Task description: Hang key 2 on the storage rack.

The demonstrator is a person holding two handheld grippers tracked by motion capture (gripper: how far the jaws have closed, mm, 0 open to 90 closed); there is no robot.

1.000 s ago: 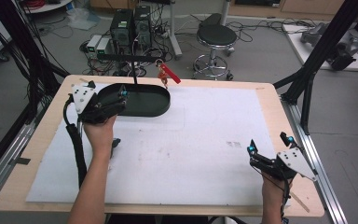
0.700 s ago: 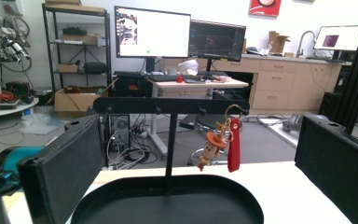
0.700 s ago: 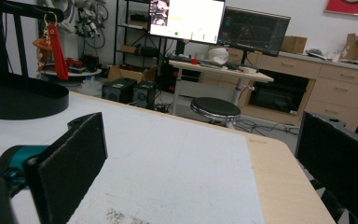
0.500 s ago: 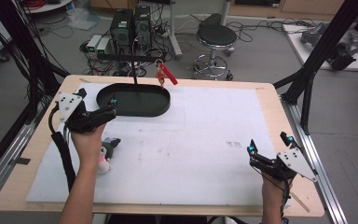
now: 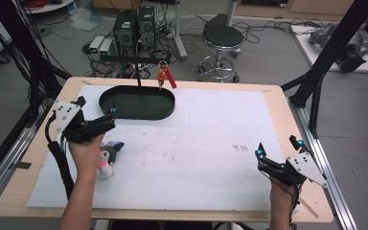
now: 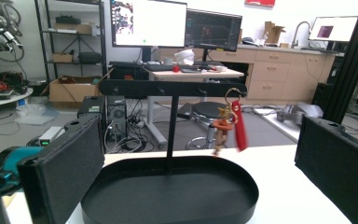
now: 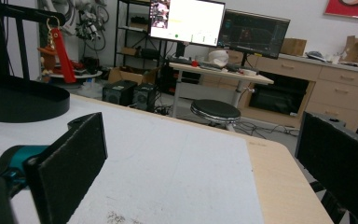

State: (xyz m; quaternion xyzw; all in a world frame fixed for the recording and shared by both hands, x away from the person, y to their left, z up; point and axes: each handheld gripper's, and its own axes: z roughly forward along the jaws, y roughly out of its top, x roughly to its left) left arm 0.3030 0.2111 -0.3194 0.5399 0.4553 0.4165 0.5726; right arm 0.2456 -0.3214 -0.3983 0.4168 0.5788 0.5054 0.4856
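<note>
Left gripper (image 5: 106, 116) is near the tabletop's left edge, jaws spread wide and empty, aimed at the black oval tray (image 5: 124, 111) at the far-left part of the tabletop, where a red keychain (image 5: 163, 76) hangs from the tray's T-shaped stand (image 5: 138, 67). A small plush toy (image 5: 108, 158) lies on the white mat (image 5: 196, 143) just beside the left hand, on its near side, not gripped. Right gripper (image 5: 277, 152) sits at the near-right corner, jaws released, nothing between them.
</note>
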